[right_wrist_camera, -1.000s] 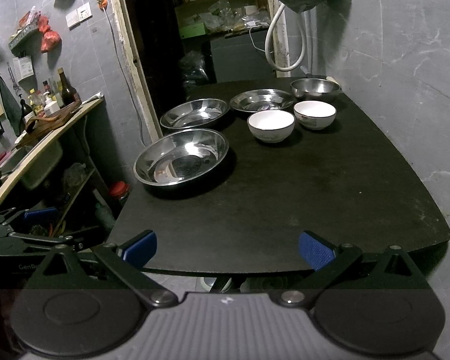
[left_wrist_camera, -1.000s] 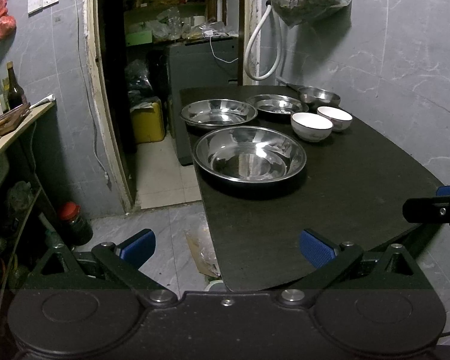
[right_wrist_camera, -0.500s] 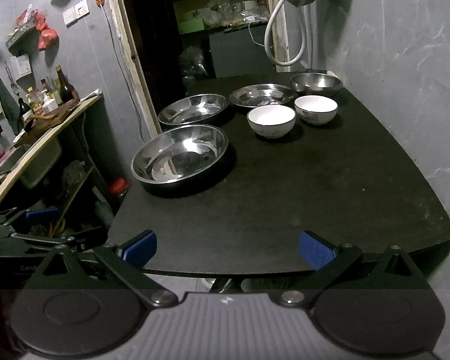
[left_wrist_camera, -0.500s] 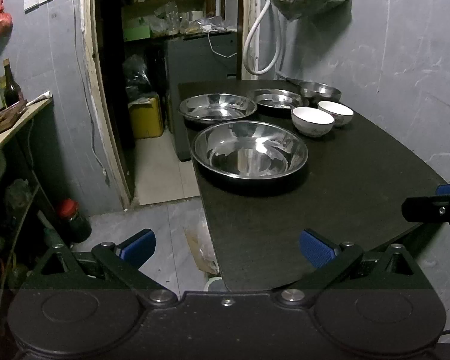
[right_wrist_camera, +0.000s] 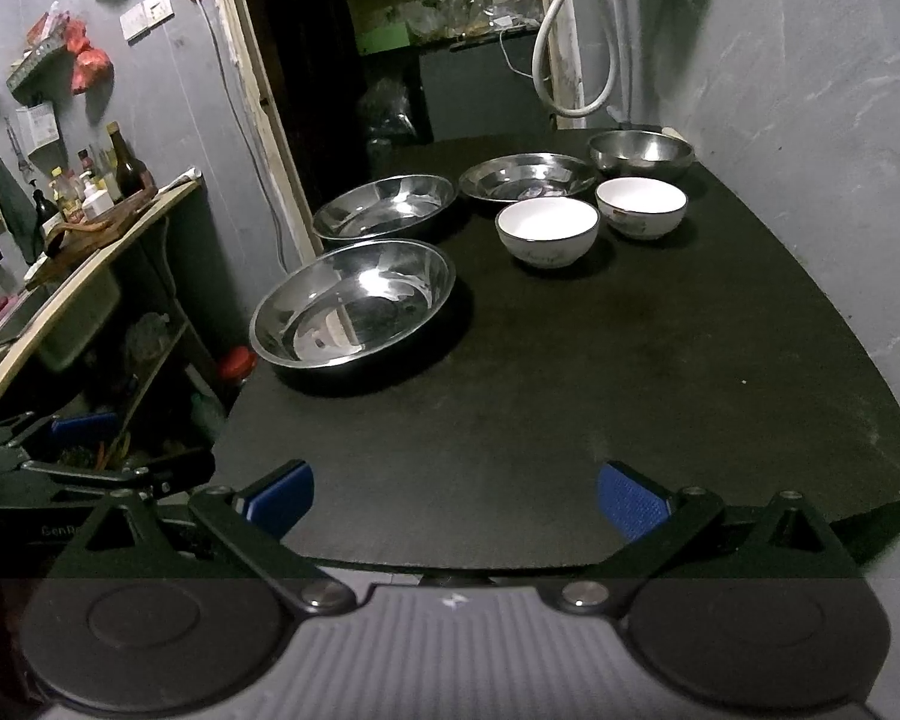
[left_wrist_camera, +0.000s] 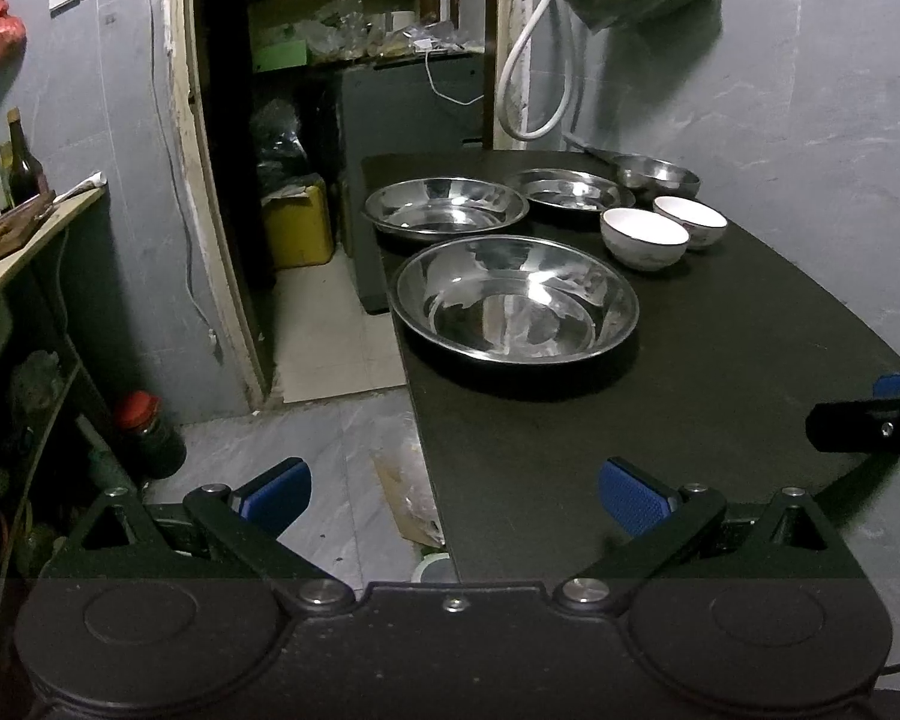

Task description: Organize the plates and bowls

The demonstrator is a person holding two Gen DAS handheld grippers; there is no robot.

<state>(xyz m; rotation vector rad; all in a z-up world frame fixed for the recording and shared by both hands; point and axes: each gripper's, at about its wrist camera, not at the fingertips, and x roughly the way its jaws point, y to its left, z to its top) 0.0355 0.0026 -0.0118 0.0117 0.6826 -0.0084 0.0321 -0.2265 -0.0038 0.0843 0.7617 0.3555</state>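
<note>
On the black table (left_wrist_camera: 720,360) (right_wrist_camera: 630,372) stand a large steel basin (left_wrist_camera: 513,300) (right_wrist_camera: 354,306), a second steel basin (left_wrist_camera: 447,207) (right_wrist_camera: 384,207) behind it, a steel plate (left_wrist_camera: 570,189) (right_wrist_camera: 528,177), a small steel bowl (left_wrist_camera: 657,175) (right_wrist_camera: 641,153) and two white bowls, the nearer (left_wrist_camera: 644,237) (right_wrist_camera: 547,231) and the farther (left_wrist_camera: 690,221) (right_wrist_camera: 641,207). My left gripper (left_wrist_camera: 453,489) is open and empty at the table's near left corner. My right gripper (right_wrist_camera: 453,495) is open and empty at the near edge.
A doorway (left_wrist_camera: 306,180) opens left of the table, with a yellow container (left_wrist_camera: 297,222) on the floor. A counter (right_wrist_camera: 84,258) with bottles stands at the left. A red-capped jar (left_wrist_camera: 150,429) sits on the floor. A grey wall (right_wrist_camera: 810,120) bounds the right.
Both grippers have drifted slightly toward the table, so the dishes look a little larger and lower. Nothing on the table has moved. Both grippers stay open.
</note>
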